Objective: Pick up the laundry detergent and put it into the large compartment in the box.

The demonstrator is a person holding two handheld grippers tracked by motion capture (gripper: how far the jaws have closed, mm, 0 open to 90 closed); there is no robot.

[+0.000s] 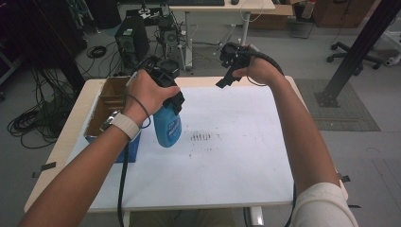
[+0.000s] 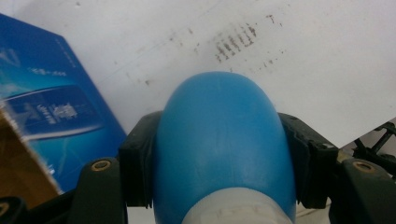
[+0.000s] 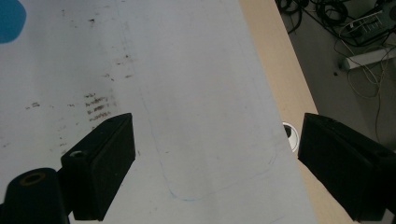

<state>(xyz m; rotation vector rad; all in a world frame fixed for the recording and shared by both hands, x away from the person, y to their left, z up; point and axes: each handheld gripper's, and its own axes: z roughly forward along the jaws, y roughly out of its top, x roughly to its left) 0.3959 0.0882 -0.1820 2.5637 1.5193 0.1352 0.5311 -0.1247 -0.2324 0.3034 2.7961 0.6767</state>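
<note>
My left gripper (image 1: 171,100) is shut on a blue plastic bottle (image 1: 168,126) and holds it bottom-down over the left part of the white sheet (image 1: 227,161). In the left gripper view the two black pads (image 2: 137,158) press on both sides of the bottle (image 2: 224,140), whose rounded bottom points at the sheet. Near the table's far edge, right of centre, my right gripper (image 1: 226,79) hangs above the table. Its jaws stand wide open with nothing between them (image 3: 215,163). A corner of the bottle (image 3: 9,21) shows in the right gripper view.
An open cardboard box with blue sides (image 1: 111,109) (image 2: 51,107) stands at the table's left, close beside the bottle. Dark smudges (image 1: 201,137) (image 2: 236,42) mark the sheet's middle. A cable hole (image 3: 290,135) sits in the wooden edge. A computer tower (image 1: 132,40) and cables lie beyond.
</note>
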